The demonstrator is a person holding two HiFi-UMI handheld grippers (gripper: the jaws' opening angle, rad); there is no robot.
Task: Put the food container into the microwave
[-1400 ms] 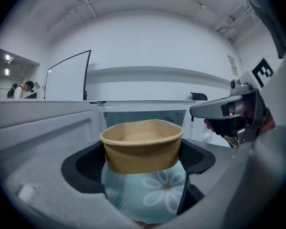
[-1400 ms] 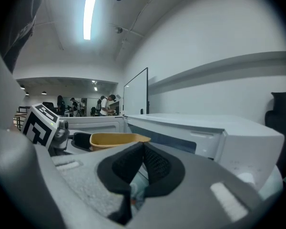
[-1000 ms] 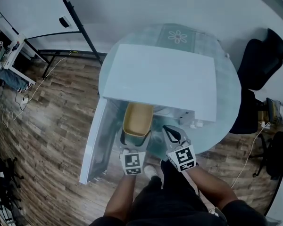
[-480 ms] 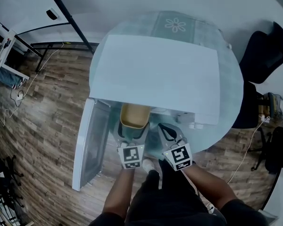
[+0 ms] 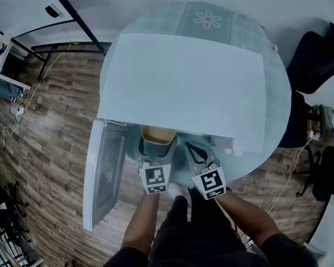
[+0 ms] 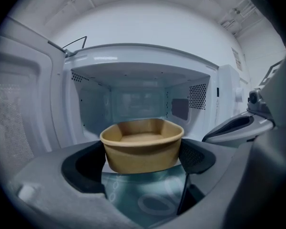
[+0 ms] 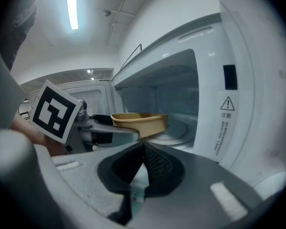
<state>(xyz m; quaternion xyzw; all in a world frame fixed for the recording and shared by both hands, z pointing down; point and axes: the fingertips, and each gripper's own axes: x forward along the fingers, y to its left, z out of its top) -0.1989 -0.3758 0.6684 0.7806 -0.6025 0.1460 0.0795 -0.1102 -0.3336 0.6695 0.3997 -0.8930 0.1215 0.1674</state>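
**Change.** Over the last second the container [image 5: 157,137] has moved forward. Earlier most of it showed in front of the microwave [image 5: 183,82]; now only its near half shows under the top's front edge. The door [image 5: 103,177] has stayed swung open to the left.

**Meaning for the task.** Insertion looks under way and more than half done. The container is at the mouth of the cavity, carried level, and judged not yet set on the turntable [image 7: 181,128].

**Left gripper** [image 5: 157,151]. The jaws are spread wide and clamped on the container, with one pad [image 6: 86,168] on each side wall just below the rim. The container is empty and upright.

**Right gripper** [image 7: 143,151]. The jaws are closed together with nothing between them. It hangs just right of the left gripper, in front of the opening, and touches neither the container nor the microwave.
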